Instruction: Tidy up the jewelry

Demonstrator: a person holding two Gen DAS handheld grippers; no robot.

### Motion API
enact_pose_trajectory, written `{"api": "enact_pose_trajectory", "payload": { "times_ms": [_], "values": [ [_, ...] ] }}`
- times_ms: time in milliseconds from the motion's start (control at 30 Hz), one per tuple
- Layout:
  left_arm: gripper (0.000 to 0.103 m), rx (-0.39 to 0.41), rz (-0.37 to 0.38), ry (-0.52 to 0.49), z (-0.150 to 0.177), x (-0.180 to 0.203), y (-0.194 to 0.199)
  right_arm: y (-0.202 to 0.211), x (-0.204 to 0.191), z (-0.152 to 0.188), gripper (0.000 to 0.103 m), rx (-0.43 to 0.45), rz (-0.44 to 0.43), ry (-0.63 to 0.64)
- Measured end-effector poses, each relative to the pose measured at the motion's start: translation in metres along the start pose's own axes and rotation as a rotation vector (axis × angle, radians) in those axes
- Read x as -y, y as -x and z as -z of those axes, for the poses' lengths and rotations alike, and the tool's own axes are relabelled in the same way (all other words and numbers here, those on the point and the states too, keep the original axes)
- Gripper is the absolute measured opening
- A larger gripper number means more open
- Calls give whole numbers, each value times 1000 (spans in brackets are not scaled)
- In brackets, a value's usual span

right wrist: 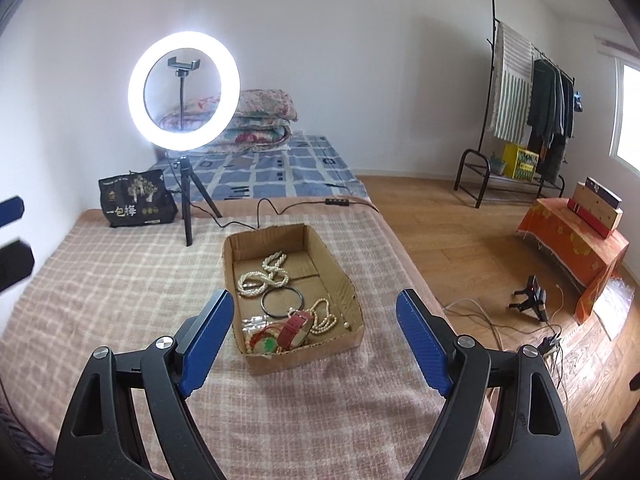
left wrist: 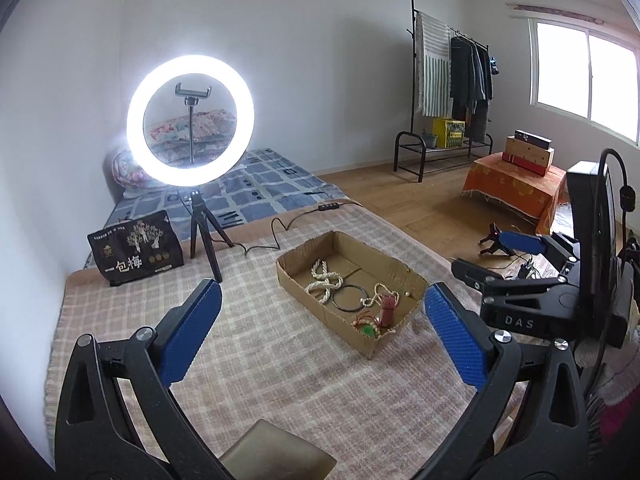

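A shallow cardboard box (left wrist: pixel 416 280) (right wrist: pixel 352 300) sits on the checked blanket. It holds a white bead necklace (left wrist: pixel 324 280) (right wrist: pixel 264 276), a black bangle (left wrist: pixel 350 298) (right wrist: pixel 282 300), a red watch strap (left wrist: pixel 387 310) (right wrist: pixel 294 330), a thinner pearl strand (right wrist: pixel 326 318) and a green-and-red trinket (left wrist: pixel 370 330) (right wrist: pixel 266 345). My left gripper (left wrist: pixel 320 316) is open and empty, hovering short of the box. My right gripper (right wrist: pixel 316 320) is open and empty, its fingers either side of the box's near end. The right gripper also shows in the left wrist view (left wrist: pixel 488 256).
A lit ring light on a tripod (left wrist: pixel 190 116) (right wrist: pixel 184 92) stands behind the box with its cable (left wrist: pixel 276 232) across the blanket. A black snack bag (left wrist: pixel 136 248) (right wrist: pixel 136 200) stands at far left. A tan flat object (left wrist: pixel 276 454) lies near me. Wooden floor lies right.
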State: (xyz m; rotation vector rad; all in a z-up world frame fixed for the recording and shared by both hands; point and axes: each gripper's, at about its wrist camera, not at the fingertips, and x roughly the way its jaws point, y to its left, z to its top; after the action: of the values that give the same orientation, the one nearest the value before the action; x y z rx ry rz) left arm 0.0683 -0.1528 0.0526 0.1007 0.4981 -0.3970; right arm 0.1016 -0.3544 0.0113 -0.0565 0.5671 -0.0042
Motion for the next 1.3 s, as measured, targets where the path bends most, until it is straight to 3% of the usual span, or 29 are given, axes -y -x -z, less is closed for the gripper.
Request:
{"api": "enact_pose_trajectory", "payload": {
  "times_ms": [1300],
  "values": [
    [103,-13,-11,-31,7,5,1,-11,-7,3,83,-12,0,6]
  ]
}}
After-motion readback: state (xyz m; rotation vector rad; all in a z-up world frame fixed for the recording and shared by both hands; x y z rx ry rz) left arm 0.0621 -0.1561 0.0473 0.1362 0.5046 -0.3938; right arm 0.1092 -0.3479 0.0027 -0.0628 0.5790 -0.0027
